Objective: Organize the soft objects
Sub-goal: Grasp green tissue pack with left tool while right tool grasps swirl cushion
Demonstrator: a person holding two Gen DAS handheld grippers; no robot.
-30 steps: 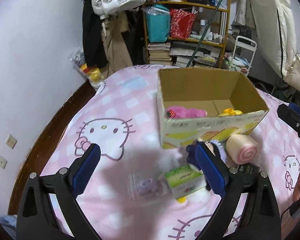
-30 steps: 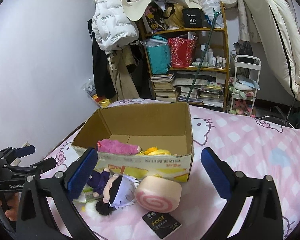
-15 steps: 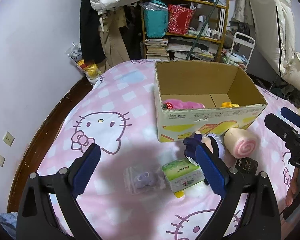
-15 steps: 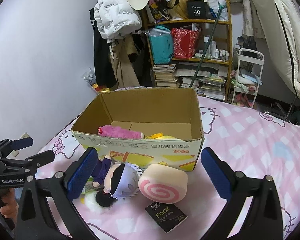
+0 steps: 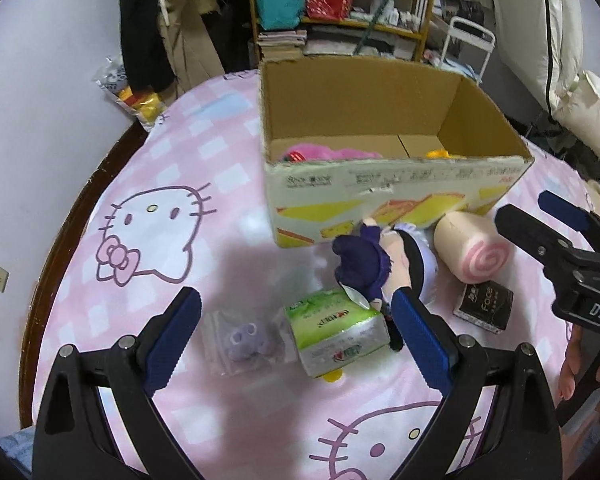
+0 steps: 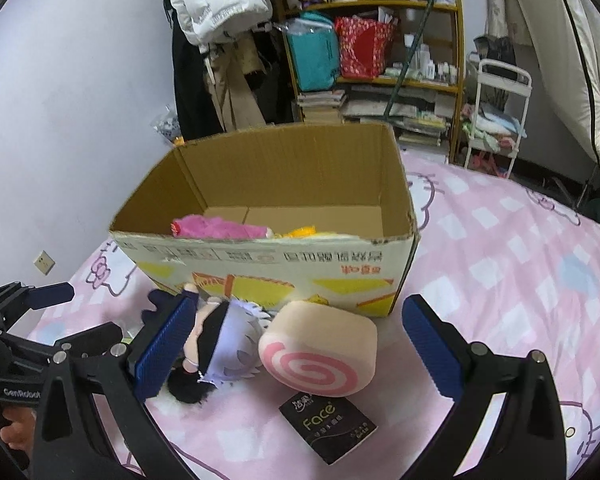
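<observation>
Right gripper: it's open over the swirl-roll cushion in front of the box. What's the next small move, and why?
Probably ease the right gripper down and close on the swirl-roll cushion. Its jaws stand open and empty, the cushion lies between them on the bedspread, touching the doll, and the cardboard box just behind already holds soft toys.

Dim, flat indoor light w/ a cool violet cast on the wall (image 5: pixel 40 128). Soft grey shadows fall on the pink bedsheet (image 5: pixel 236 272) ahead of the left gripper (image 5: pixel 296 338), so light comes from behind/above. Strong fisheye bend & black vignette at corners. Cardboard box (image 6: pixel 284 264) print slightly smeared; far shelf (image 6: pixel 380 80) soft. No glare.
</observation>
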